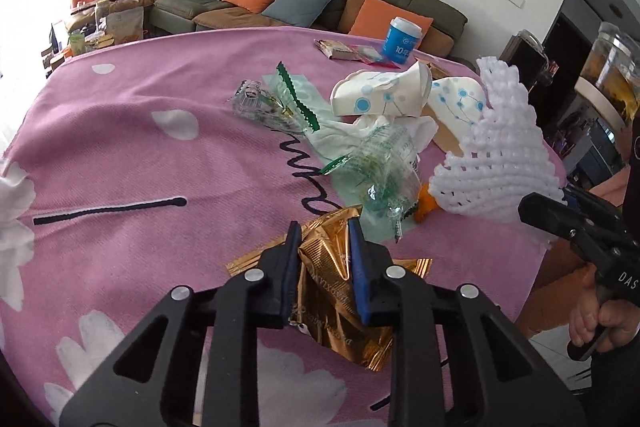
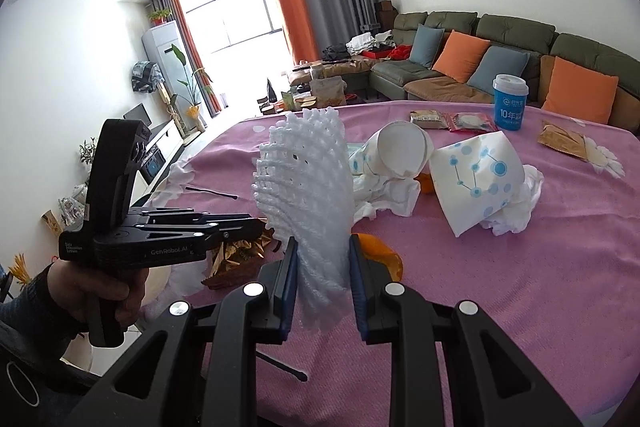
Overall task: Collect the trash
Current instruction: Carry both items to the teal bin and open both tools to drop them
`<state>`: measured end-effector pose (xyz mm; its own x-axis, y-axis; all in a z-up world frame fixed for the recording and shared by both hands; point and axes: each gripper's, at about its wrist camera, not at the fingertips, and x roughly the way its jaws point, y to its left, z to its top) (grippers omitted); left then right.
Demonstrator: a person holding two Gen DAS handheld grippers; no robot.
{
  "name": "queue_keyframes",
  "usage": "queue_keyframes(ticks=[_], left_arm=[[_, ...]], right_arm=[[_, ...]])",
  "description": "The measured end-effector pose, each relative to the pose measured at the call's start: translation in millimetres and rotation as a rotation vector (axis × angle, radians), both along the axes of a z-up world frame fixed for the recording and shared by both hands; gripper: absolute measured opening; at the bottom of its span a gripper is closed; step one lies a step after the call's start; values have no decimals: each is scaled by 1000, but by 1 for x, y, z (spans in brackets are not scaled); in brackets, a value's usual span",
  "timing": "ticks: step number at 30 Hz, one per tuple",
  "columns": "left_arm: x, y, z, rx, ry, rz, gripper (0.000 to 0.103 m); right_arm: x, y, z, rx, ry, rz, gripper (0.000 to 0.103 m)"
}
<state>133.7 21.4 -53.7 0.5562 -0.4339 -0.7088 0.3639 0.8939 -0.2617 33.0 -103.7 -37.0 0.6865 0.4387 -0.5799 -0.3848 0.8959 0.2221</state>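
Observation:
A crumpled gold foil wrapper (image 1: 324, 267) lies on the pink flowered tablecloth (image 1: 160, 167) near the front edge. My left gripper (image 1: 324, 227) is shut on it, with the foil pinched up between the blue pads. To its right, my right gripper (image 2: 323, 243) is shut on the lower end of a white foam fruit net (image 2: 308, 187), which stands upright above the table. More trash sits behind: two flattened paper cups (image 1: 380, 95) with blue dots, white tissues (image 2: 516, 207), clear plastic wrappers (image 1: 384, 167) and a piece of orange peel (image 1: 424, 207).
A blue and white cup (image 1: 402, 41) and several snack packets (image 1: 348, 51) stand at the table's far side. A brown sachet (image 2: 564, 143) lies at the far right. A sofa (image 2: 500, 67) with cushions runs behind the table. A hand (image 2: 100, 291) holds the left gripper's handle.

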Motion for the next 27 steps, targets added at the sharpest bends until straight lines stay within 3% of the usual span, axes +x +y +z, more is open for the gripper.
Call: queue_keyframes(ticks=[2,4,14,27], left_arm=[[-2,4,2,-10,-13,4,15],[-4,8,7,-14,-32,22,14],[-35,49,58,-56,-164,94,13],[-71,126,102,-46,-281,241,13]], right_arm=[[-1,1,2,-2,-8,0,22],[1,0,4,-4,-17,-3,22],[6,15,27,8,-90,21,22],[27,76,57,27,-167,154,22]])
